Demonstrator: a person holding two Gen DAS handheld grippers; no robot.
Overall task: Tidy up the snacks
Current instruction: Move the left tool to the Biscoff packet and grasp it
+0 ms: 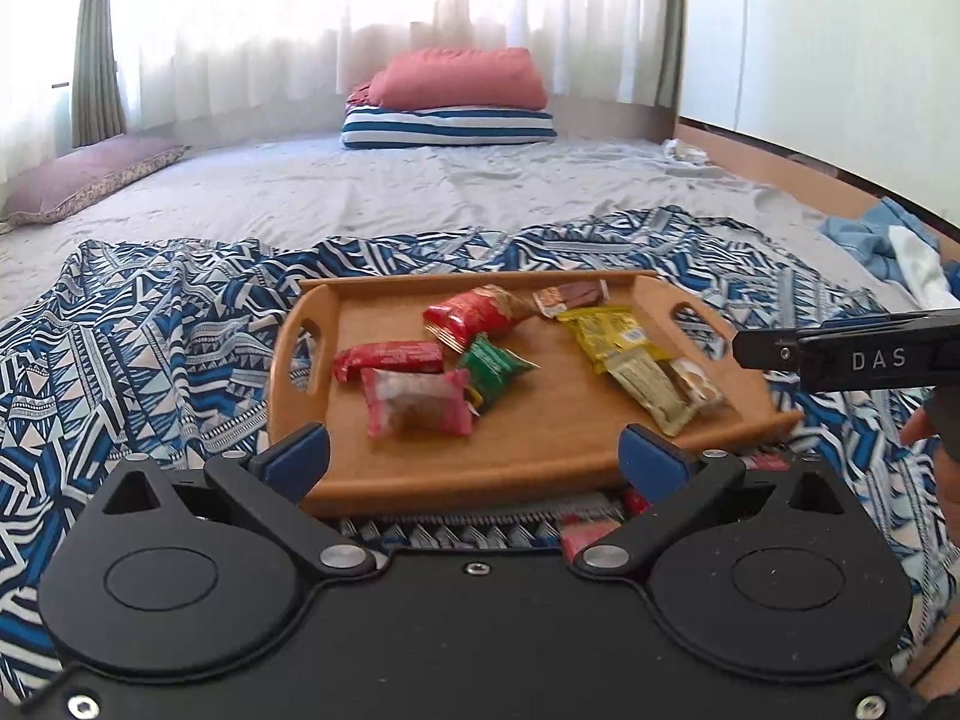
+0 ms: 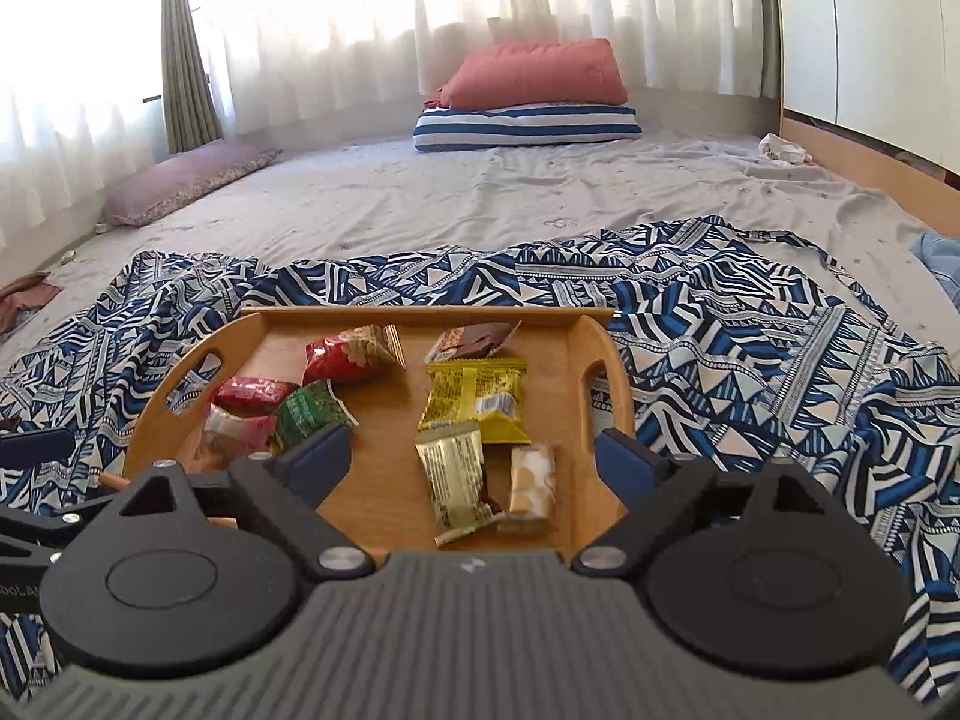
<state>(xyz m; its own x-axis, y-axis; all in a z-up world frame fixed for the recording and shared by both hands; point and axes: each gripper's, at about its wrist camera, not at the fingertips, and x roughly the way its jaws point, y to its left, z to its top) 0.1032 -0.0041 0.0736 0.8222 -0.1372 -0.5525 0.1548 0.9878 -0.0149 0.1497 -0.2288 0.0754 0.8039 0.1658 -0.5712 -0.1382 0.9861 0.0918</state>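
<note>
A wooden tray (image 1: 540,456) (image 2: 384,480) lies on a patterned blue cloth on the bed. It holds several snack packets: a red bag (image 1: 474,315) (image 2: 348,354), a red bar (image 1: 390,358), a pink packet (image 1: 417,402), a green packet (image 1: 495,366) (image 2: 312,411), a yellow packet (image 1: 606,330) (image 2: 477,399), a gold bar (image 2: 453,483) and a brown bar (image 1: 570,295). My left gripper (image 1: 474,459) is open and empty over the tray's near edge. My right gripper (image 2: 474,462) is open and empty over the tray's near right part.
More red packets (image 1: 591,531) lie on the cloth under my left gripper. The patterned cloth (image 2: 780,360) spreads around the tray. Pillows (image 1: 450,102) lie at the far end of the bed, one more pillow (image 1: 90,177) at the left, and blue clothes (image 1: 882,240) at the right.
</note>
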